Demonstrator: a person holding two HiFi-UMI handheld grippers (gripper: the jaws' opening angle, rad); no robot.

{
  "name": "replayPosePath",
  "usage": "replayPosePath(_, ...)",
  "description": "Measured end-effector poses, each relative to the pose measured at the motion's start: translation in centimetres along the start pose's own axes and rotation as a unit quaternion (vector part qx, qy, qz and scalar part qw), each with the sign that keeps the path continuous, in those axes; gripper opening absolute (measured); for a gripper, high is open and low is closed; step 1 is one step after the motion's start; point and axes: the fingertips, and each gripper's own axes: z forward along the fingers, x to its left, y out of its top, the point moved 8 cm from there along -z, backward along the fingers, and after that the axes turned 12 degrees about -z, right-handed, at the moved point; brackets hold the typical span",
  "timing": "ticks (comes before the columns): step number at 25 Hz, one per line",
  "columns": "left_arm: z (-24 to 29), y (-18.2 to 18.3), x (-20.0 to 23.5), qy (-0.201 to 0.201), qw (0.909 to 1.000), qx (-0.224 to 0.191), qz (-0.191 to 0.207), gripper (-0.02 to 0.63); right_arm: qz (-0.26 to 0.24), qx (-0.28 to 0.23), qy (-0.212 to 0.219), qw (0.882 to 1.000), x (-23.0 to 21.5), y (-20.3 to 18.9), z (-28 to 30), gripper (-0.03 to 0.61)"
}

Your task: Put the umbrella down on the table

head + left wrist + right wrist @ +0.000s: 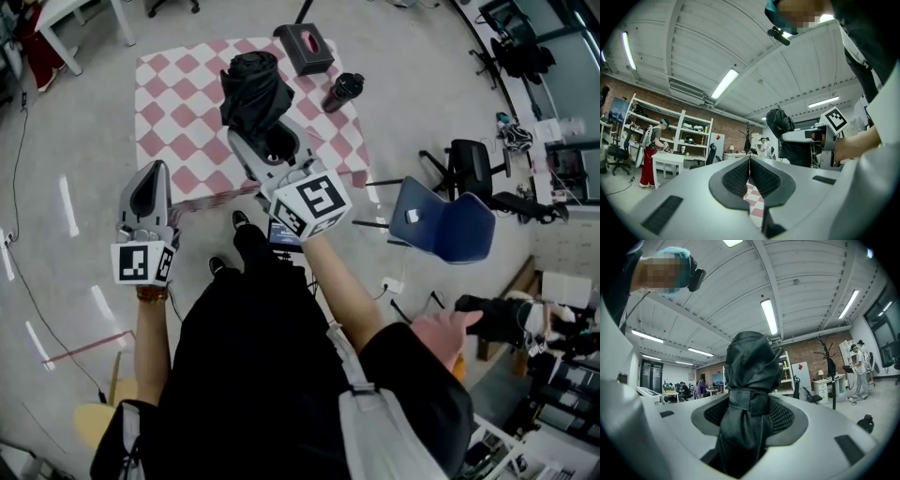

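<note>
A folded black umbrella is clamped between the jaws of the right gripper. It is gripped at its strapped lower part, and the bundled canopy stands upright above the pads. In the head view the umbrella is seen held by the right gripper over the near half of the table, which is covered with a pink-and-white checked cloth. It is not laid down on it.

The left gripper is seen with jaws pressed together and nothing between them. In the head view it is held off the table's near left corner, apart from the umbrella.

On the far side of the table a dark tissue box and a black bottle are seen. A blue chair is placed on the floor to the right.
</note>
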Motion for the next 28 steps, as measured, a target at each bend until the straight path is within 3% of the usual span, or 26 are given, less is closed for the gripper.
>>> replayPosePath(20, 2.2, -1.8, 0.8, 0.03, 0.9992, 0.028, -0.001, 0.015, -0.036, -0.012, 0.024, 0.999, -7.1, 1.7, 7.1, 0.225)
replayPosePath(28, 2.9, -1.9, 0.5, 0.032, 0.9991, 0.028, 0.004, 0.015, -0.016, 0.012, 0.015, 1.0, -8.9, 0.3, 9.9, 0.225)
